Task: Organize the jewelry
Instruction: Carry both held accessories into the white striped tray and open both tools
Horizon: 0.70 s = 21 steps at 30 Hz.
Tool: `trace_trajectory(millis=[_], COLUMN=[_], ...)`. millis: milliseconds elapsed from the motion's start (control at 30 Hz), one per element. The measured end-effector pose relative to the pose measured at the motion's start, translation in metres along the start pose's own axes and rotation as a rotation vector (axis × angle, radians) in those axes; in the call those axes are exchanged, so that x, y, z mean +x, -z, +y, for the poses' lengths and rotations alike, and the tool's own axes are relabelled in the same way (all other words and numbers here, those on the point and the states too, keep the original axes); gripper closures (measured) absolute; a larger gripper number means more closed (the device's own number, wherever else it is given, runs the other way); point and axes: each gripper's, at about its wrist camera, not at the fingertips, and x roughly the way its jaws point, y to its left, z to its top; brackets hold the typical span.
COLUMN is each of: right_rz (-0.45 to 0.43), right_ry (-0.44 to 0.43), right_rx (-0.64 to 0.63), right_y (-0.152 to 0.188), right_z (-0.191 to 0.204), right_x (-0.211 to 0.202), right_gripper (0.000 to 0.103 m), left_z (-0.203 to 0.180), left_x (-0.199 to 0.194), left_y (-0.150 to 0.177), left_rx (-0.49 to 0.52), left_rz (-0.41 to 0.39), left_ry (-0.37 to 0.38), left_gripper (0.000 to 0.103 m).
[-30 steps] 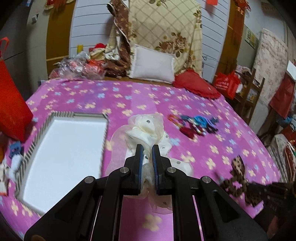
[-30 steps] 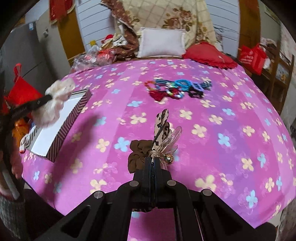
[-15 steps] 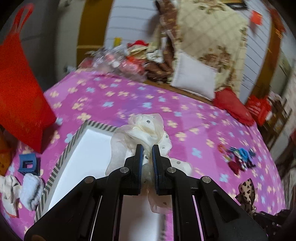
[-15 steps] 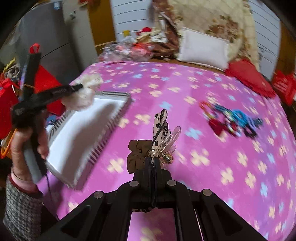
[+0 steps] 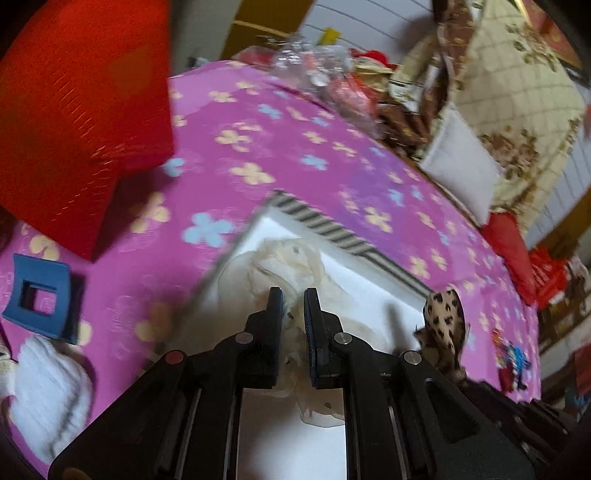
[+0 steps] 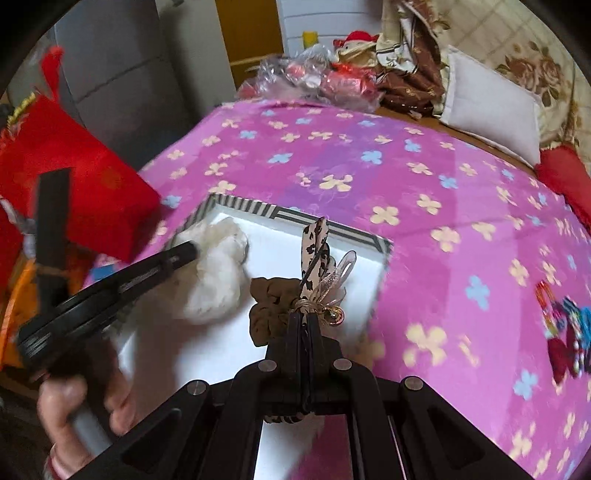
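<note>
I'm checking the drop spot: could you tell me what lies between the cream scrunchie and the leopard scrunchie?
In the right wrist view, only bare white floor of the striped box separates the cream scrunchie from the leopard scrunchie.

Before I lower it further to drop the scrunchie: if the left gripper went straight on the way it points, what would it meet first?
Probably the white floor of the striped box; the left gripper, shut on the cream scrunchie, points into it. Depth is unclear.

A bed under a pink floral sheet [image 6: 424, 155] fills the room; a white pillow [image 6: 491, 110] and a cream floral quilt [image 5: 517, 74] lie heaped at its head against a white panelled wall [image 6: 325, 14]; a grey cabinet [image 6: 122, 74] stands beside a yellow-brown door [image 6: 247, 29].
</note>
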Motion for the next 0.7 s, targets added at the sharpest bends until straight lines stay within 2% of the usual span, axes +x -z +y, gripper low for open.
trace_trajectory(millis=[33, 100, 167, 200, 300, 333, 367, 500, 700], right_rz=[0.011, 0.028, 0.027, 0.021, 0.007, -0.012, -0.029, -0.071, -0.046], right_ry=[0.018, 0.037, 0.029, 0.014, 0.009, 0.0, -0.002, 0.051, 0.161], right_rx=[-0.005, -0.018, -0.014, -0.004, 0.035, 0.062, 0.08, 0.159, 0.278], right_y=[-0.003, -0.006, -0.004, -0.003, 0.001, 0.004, 0.006, 0.041, 0.133], right_z=[0.001, 0.003, 0.0, -0.003, -0.013, -0.019, -0.023, -0.061, -0.145], right_x=[0.011, 0.026, 0.029, 0.026, 0.01, -0.001, -0.009, -0.065, -0.136], right_gripper=[0.101, 0.101, 0.098, 0.097, 0.076, 0.065, 0.06, 0.06, 0.058], left_z=[0.004, 0.009, 0.008, 0.007, 0.003, 0.002, 0.002, -0.007, -0.034], left_x=[0.002, 0.004, 0.003, -0.001, -0.014, -0.02, -0.023, -0.041, -0.065], left_y=[0.0, 0.0, 0.0, 0.0, 0.0, 0.001, 0.0, 0.002, 0.02], left_rx=[-0.013, -0.029, -0.025, -0.018, 0.007, 0.011, 0.015, 0.041, 0.148], left_rz=[0.002, 0.016, 0.012, -0.002, -0.043, -0.059, -0.068, -0.111, -0.163], left_ry=[-0.002, -0.008, -0.007, -0.002, -0.006, -0.003, -0.001, 0.012, -0.002], left_gripper=[0.094, 0.087, 0.067, 0.066, 0.062, 0.059, 0.059, 0.059, 0.059])
